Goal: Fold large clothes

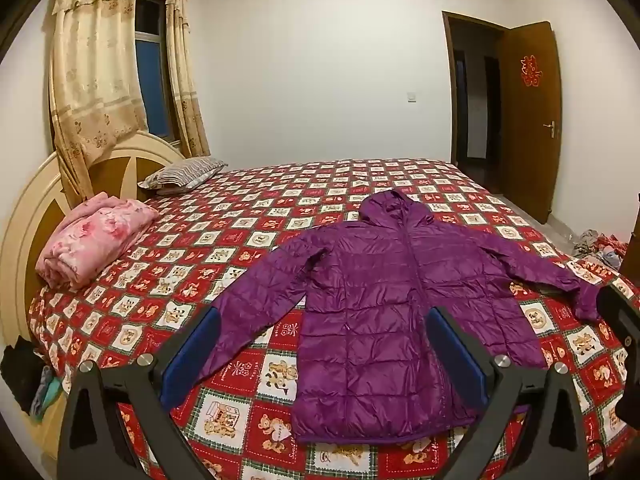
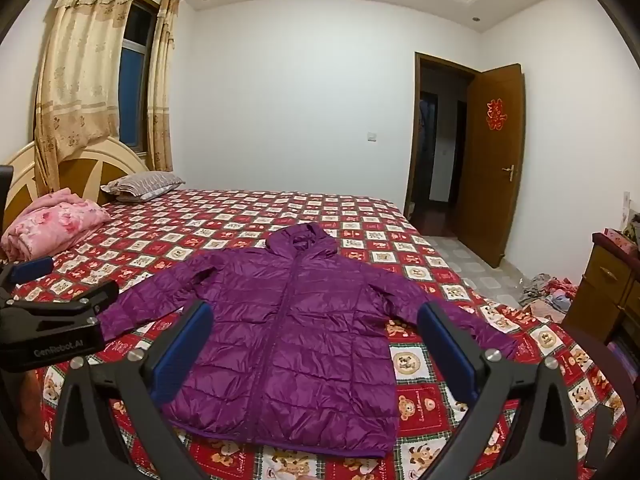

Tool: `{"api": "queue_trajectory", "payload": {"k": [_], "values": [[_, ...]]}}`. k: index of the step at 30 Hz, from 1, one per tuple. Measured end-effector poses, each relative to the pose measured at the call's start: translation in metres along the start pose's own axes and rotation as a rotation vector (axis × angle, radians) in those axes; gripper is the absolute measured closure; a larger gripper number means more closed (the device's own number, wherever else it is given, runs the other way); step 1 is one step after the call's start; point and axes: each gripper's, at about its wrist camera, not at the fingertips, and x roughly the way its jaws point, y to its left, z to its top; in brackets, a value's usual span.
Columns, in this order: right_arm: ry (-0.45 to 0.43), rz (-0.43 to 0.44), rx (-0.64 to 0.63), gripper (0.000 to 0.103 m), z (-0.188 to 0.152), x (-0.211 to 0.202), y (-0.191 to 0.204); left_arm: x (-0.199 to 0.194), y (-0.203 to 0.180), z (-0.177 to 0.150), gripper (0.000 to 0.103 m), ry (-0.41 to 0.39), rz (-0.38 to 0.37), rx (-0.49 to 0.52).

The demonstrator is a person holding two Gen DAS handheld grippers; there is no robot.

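Left gripper (image 1: 326,354): nearest the lens, blue-padded fingers spread wide, nothing between them, held above the near edge of the bed. It also shows at the left edge of the right wrist view, beside the jacket's left sleeve cuff; whether it touches the cuff cannot be told.

Right gripper (image 2: 314,344): fingers likewise spread apart, empty, over the jacket's lower half.

Purple jacket (image 1: 384,320): quilted, hooded, zipped, laid front-up and flat on the bedspread near the bed's front edge. Hem toward the cameras, hood (image 2: 303,242) pointing away. Both sleeves angled out and down to either side.

Bedspread (image 1: 248,240): red, white and green check with bear motifs, covering the whole bed; lightly creased.

Pink floral blanket (image 1: 94,236): folded into a loose bundle, on the bed at the left, against the headboard, well apart from the jacket.

Striped pillow (image 1: 182,174): grey-brown, farther along the headboard, lying flat.

Headboard (image 1: 36,208): cream and brown, arched, at the bed's left side.

Brown cabinet (image 2: 604,280): at the right, beside the bed, items on top too indistinct to name.

Loose clothes (image 2: 546,290): a heap on the tiled floor between cabinet and door.

Curtains (image 2: 76,80): beige, patterned, hung over a dark window behind the headboard.

Far wall (image 1: 320,72): white, with one switch plate (image 1: 132,97).

Door (image 2: 494,160): brown wood, open, red paper emblem (image 2: 495,114) on its face; dark hallway beyond.
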Motion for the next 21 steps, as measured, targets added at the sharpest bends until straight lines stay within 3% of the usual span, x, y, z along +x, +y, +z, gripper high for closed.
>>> {"api": "queue_trajectory", "payload": {"k": [21], "values": [[0.009,0.002,-0.005,0.000,-0.011,0.010,0.002,0.003,0.005,-0.005,0.001,-0.013,-0.019,-0.021]]}}
